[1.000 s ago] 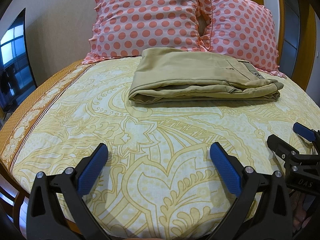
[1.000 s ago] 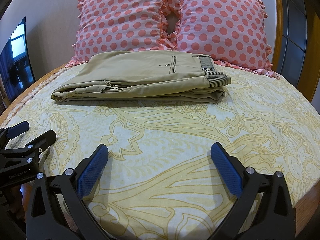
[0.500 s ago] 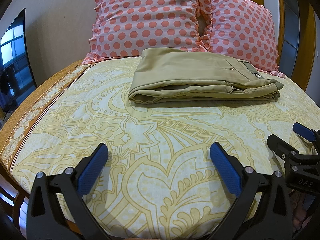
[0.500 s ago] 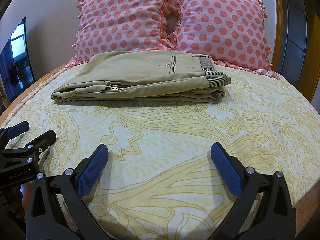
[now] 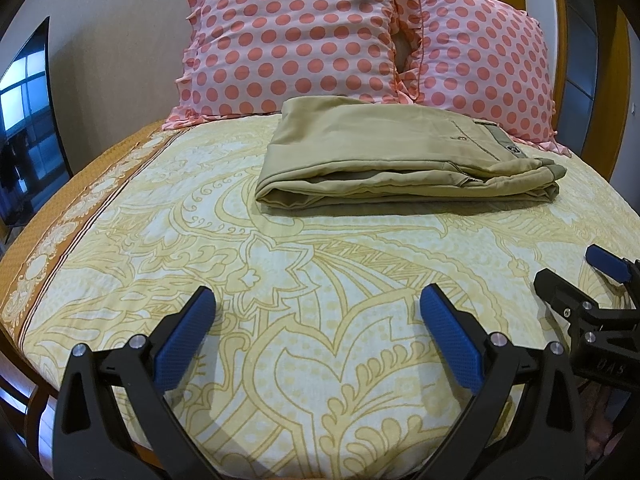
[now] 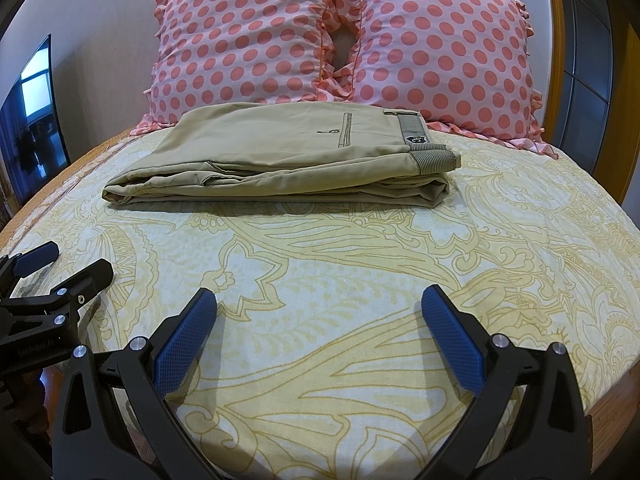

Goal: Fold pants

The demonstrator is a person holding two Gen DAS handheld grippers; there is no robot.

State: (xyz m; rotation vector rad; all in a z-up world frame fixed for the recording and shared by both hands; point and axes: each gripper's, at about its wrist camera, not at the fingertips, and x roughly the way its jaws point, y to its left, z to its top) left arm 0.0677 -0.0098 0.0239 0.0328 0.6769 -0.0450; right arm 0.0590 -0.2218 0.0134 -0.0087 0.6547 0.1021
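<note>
Khaki pants (image 5: 392,160) lie folded into a flat rectangle on the bed, in front of the pillows; they also show in the right wrist view (image 6: 288,160), waistband to the right. My left gripper (image 5: 316,300) is open and empty, low over the sheet near the front edge, well short of the pants. My right gripper (image 6: 318,300) is open and empty, level with it. Each gripper shows at the edge of the other's view: the right one (image 5: 576,276) and the left one (image 6: 68,264).
Two pink polka-dot pillows (image 5: 296,36) (image 6: 440,44) lean against the wall behind the pants. The bed has a yellow patterned sheet (image 5: 320,264) with an orange border at the left. A dark TV screen (image 5: 24,120) stands at the left; wooden headboard posts at the right.
</note>
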